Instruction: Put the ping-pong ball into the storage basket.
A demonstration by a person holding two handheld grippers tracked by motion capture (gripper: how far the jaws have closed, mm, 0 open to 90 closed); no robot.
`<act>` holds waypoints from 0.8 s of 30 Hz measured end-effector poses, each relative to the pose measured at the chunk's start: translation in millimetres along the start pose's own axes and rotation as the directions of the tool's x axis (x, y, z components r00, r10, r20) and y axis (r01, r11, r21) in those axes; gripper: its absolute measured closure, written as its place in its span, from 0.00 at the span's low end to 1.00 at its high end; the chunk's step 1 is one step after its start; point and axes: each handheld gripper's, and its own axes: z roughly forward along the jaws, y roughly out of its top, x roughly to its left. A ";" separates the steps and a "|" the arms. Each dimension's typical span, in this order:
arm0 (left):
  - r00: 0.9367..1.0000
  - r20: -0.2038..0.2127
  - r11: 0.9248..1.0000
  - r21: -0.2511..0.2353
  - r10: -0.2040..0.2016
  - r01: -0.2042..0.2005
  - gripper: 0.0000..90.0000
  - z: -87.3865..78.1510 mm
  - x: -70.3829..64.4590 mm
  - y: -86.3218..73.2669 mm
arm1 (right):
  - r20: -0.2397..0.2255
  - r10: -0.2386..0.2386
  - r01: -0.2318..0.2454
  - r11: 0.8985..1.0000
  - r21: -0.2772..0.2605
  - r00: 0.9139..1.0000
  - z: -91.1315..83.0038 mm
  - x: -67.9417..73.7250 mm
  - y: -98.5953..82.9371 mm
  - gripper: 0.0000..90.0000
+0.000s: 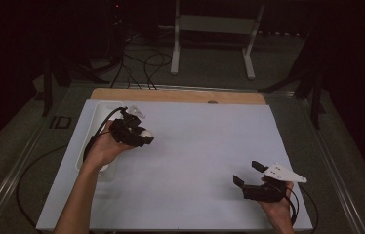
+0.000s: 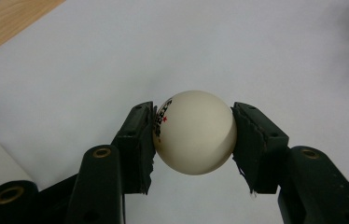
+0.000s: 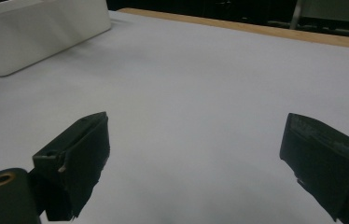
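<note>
A white ping-pong ball point(image 2: 195, 132) with small black and red print is pinched between the two black jaws of my left gripper point(image 2: 193, 135), which is shut on it. In the high view that left gripper point(image 1: 144, 136) hangs over the white mat at the left, just right of a white tray point(image 1: 98, 114), and the ball point(image 1: 146, 132) peeks out at its tip. My right gripper point(image 1: 249, 173) rests low near the mat's front right corner, its jaws wide apart with nothing between them. The right gripper view shows the same open gripper point(image 3: 196, 158) over bare mat.
The white tray point(image 3: 42, 28) stands at the mat's left side. A wooden strip point(image 1: 175, 95) borders the far edge of the white mat point(image 1: 200, 146). Cables point(image 1: 141, 66) and a white stand point(image 1: 214, 36) lie on the dark floor beyond the table.
</note>
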 end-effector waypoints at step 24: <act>1.000 -0.013 1.000 -0.003 -0.010 0.009 0.57 -7.5 2.8 -2.8 | -0.001 0.001 -0.001 1.000 0.000 1.000 0.2 0.5 0.0 0.09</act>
